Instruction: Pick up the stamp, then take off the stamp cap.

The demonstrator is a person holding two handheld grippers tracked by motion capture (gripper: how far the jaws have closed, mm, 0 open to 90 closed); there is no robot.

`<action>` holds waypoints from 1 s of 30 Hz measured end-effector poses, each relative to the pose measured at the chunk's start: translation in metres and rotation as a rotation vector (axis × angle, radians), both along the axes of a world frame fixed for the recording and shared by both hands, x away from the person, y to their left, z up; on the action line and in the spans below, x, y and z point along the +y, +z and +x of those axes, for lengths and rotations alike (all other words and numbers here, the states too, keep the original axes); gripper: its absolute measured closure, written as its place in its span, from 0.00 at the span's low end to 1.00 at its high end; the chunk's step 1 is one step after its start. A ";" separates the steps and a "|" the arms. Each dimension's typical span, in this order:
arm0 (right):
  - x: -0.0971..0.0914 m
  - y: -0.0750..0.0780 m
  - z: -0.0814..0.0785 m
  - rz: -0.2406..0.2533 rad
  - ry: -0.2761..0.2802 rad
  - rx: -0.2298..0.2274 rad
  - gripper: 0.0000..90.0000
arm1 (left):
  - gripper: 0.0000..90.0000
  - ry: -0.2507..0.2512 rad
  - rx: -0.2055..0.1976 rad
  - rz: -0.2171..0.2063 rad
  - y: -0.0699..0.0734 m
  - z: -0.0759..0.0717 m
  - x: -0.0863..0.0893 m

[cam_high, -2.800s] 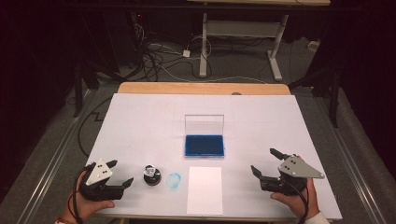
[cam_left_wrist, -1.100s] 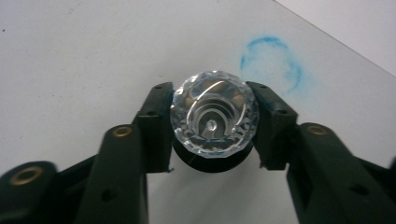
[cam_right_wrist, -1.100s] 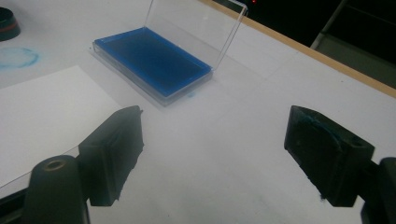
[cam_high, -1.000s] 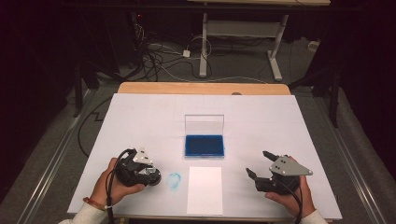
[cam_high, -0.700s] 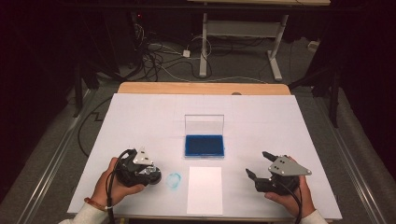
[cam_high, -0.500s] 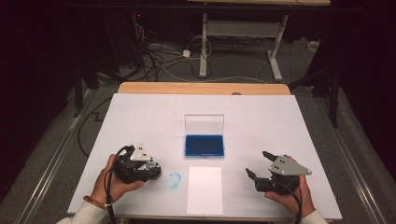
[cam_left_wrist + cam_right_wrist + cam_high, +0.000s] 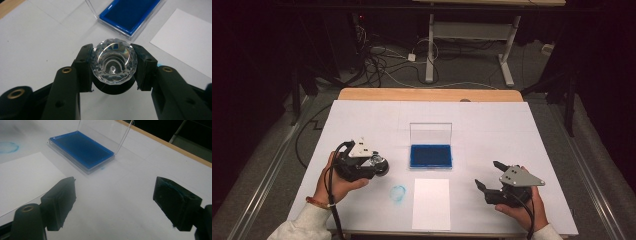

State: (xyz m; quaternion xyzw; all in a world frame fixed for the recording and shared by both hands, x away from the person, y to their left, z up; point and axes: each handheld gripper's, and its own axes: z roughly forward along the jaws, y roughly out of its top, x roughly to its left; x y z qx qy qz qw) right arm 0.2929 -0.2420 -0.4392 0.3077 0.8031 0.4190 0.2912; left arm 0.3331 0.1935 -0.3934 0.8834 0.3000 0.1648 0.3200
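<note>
The left gripper (image 7: 379, 165) has lifted the crystal-topped stamp (image 7: 114, 63) off the blue ring mark (image 7: 398, 193), clamping it. The right gripper (image 7: 490, 176), at four o'clock from the ink pad (image 7: 430, 155), has just been opening, empty. No lettering is legible.

Stamp (image 7: 113, 63) now off table, lifted.

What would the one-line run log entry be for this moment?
left tongs: shut on stamp | right tongs: open | ink pad: lid open | paper: unstamped
</note>
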 end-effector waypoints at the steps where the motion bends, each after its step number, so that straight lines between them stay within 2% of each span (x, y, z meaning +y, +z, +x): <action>1: 0.000 -0.001 0.000 -0.003 -0.002 0.000 0.21 | 0.61 -0.005 0.000 -0.003 0.001 0.001 -0.001; 8: -0.004 -0.001 -0.002 -0.008 -0.013 -0.004 0.21 | 0.61 -0.018 -0.015 -0.033 0.006 0.010 -0.009; 17: -0.007 -0.003 -0.006 -0.021 -0.023 0.002 0.21 | 0.61 -0.070 -0.031 -0.035 0.009 0.015 -0.024; 27: -0.006 -0.006 -0.008 -0.022 -0.024 0.006 0.21 | 0.61 -0.098 -0.031 -0.070 0.012 0.019 -0.033; 30: -0.002 -0.008 -0.007 -0.036 -0.018 0.009 0.21 | 0.61 -0.107 -0.029 -0.082 0.013 0.021 -0.037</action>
